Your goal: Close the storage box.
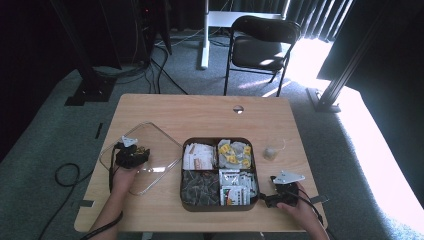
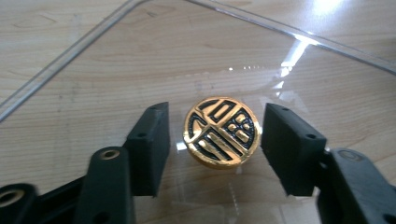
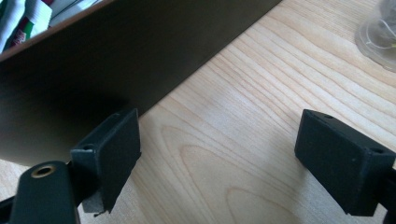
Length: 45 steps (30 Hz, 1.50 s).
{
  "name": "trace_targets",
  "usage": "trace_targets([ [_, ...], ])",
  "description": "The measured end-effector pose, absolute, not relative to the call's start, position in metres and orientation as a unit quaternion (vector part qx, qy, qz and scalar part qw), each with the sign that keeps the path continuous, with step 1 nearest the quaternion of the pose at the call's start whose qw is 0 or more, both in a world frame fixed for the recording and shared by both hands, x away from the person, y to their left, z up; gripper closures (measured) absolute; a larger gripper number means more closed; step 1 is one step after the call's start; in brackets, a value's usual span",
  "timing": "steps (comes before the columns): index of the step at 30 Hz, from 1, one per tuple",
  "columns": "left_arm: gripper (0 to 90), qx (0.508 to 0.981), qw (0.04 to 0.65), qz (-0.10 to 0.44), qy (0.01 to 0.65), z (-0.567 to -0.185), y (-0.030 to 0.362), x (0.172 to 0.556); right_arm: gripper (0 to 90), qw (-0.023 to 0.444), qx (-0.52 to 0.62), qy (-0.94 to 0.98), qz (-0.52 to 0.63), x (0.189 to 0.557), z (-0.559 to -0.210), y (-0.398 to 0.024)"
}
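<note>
Centre of the high view: light wooden table (image 1: 200, 112), with dark brown square tray of four compartments (image 1: 219, 173) full of tea packets at lower middle. Left of it, clear square lid (image 1: 150, 145) lying flat on the wood. Small pale round object (image 1: 271, 153) right of the tray, too blurred to identify.

Left gripper (image 1: 131, 155) over the lid at left of frame; in the left gripper view, round gold-and-black knob (image 2: 221, 132) sits between the black pads (image 2: 149, 144), a narrow gap visible on both sides. Jaws part-closed around the knob, not yet pressing on it. Right gripper (image 3: 219, 163) at lower right of the high view, jaws wide open, nothing between them, left pad close to the tray's outer wall (image 3: 116, 65).

Risks, judged: knob slightly off-centre toward the left pad, so one-sided contact could skid the lid across the table. Shallow, glossy knob could slip out on lift. Lid tilting and swinging into the tray if pinched low.
</note>
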State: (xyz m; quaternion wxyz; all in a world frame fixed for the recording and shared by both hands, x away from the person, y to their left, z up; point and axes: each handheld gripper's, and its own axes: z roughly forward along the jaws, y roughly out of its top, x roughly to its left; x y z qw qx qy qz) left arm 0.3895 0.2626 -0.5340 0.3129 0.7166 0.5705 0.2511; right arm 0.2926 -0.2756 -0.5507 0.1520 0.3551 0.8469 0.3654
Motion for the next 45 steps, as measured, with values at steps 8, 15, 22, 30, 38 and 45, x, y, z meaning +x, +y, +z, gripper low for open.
trace_targets([
  [8,57.8,0.718,0.312,0.254,0.569,-0.533,0.261,0.390,14.0,0.152,0.356,0.847,0.365,0.292,-0.551,-0.276],
  [15,58.9,0.719,0.313,0.254,0.566,-0.532,0.262,0.390,14.0,0.152,0.356,0.847,0.365,0.292,-0.551,-0.276],
  [22,59.1,0.718,0.319,0.256,0.564,-0.528,0.265,0.384,14.0,0.152,0.356,0.847,0.365,0.292,-0.551,-0.276],
  [30,59.1,0.710,0.330,0.256,0.567,-0.509,0.271,0.378,14.0,0.152,0.356,0.847,0.365,0.292,-0.551,-0.276],
  [38,59.2,0.709,0.342,0.257,0.560,-0.488,0.274,0.369,14.0,0.152,0.356,0.847,0.365,0.292,-0.551,-0.276],
  [45,59.2,0.719,0.362,0.251,0.538,-0.474,0.270,0.365,14.0,0.152,0.356,0.847,0.365,0.292,-0.551,-0.276],
])
